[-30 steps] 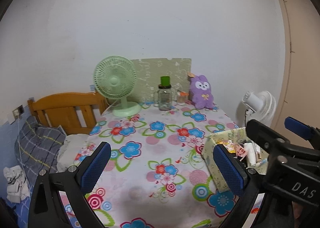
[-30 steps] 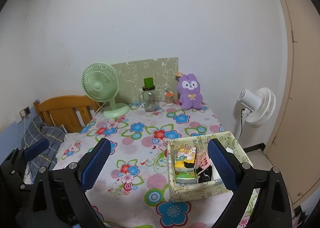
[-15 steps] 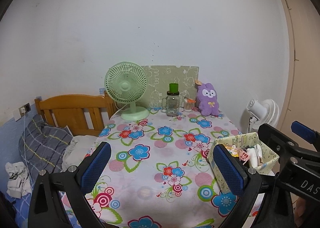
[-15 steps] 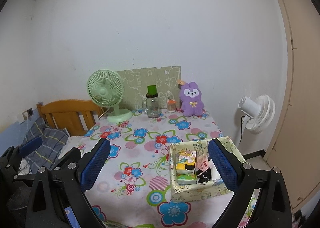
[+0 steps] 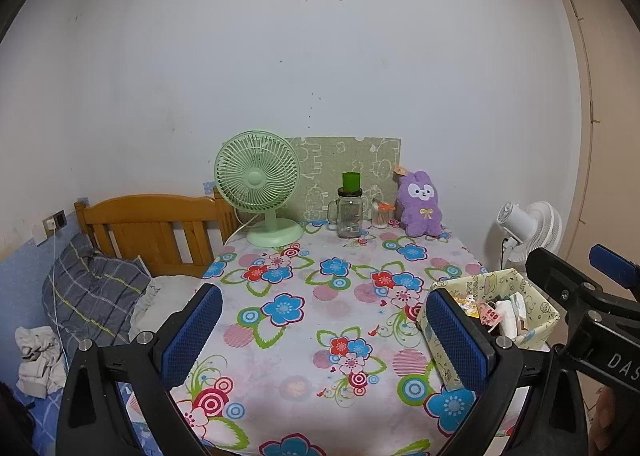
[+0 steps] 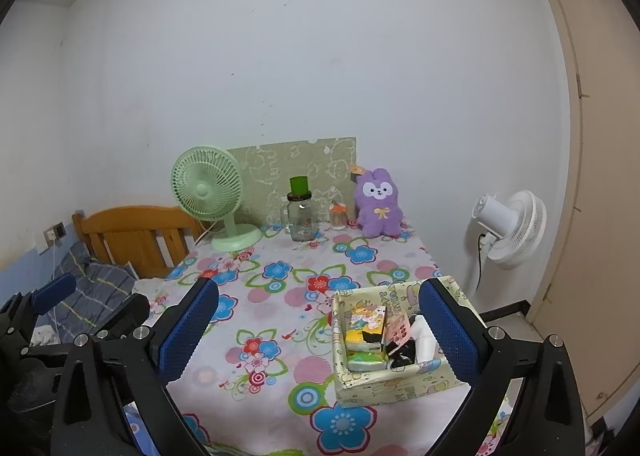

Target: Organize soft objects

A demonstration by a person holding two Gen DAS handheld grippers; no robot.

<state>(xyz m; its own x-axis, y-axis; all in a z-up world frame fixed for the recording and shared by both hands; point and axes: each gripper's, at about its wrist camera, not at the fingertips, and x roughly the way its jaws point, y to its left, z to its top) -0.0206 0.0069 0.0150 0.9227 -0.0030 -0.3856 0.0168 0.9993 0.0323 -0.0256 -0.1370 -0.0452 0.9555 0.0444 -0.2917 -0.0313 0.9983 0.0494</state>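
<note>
Both grippers have drawn back from the table and tipped upward since a second ago, so more wall and less tablecloth fills each view. My left gripper hangs with its jaws wide apart and nothing between them; the right gripper is the same, spread and empty. I hold them off the near edge, I think, to take in the whole layout before choosing a target. Just beyond the right one sits the patterned storage box, near the table's right edge, already holding small packets and a white bottle. The floral tablecloth between is bare. At the far end, propped upright against the wall, is the purple plush bunny, well apart from the box and beside a glass jar and green desk fan. The bunny looks the obvious soft thing to fetch.
</note>
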